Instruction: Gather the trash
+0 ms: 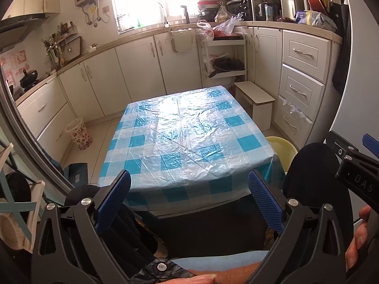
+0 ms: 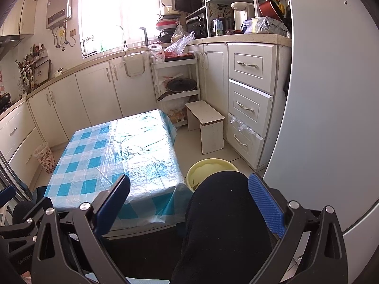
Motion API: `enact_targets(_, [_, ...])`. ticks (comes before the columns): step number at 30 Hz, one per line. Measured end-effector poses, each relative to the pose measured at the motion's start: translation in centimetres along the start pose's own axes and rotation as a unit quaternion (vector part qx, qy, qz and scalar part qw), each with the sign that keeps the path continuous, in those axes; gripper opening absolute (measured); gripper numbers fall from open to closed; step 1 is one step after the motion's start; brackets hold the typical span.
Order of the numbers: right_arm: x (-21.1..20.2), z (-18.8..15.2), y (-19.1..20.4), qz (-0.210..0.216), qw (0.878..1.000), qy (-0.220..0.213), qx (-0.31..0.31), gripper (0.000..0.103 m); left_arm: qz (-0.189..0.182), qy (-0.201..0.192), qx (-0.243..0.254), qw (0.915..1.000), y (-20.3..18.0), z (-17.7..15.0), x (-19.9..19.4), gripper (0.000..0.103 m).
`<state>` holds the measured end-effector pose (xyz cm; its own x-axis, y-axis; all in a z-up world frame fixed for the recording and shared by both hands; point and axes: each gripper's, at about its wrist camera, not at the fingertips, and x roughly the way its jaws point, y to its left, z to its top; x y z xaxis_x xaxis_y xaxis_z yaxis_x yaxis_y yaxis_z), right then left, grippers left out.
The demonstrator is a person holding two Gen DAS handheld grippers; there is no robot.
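Left wrist view: left gripper spread wide, empty; right gripper likewise, over knee; no trash on table; yellow bin beside; expect light, crumply scraps, pinch mid-body

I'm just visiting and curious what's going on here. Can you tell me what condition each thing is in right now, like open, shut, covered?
left gripper: open, holding nothing
right gripper: open, holding nothing
table: covered with checked cloth and clear plastic
yellow basin: on the floor, upright
floral bin: upright, lined with a bag
drawers: shut
microwave: door open
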<state>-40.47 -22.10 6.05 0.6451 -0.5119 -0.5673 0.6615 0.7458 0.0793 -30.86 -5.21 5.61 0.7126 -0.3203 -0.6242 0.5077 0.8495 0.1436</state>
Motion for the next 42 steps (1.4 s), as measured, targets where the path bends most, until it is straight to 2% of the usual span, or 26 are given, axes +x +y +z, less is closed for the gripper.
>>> enact_targets(42, [-0.08,-0.25,-0.27,0.001,1.0,0.001,-0.006,0.096,0.0,-0.002,0.002,1.0,-0.05,-0.22,-0.19,0.095])
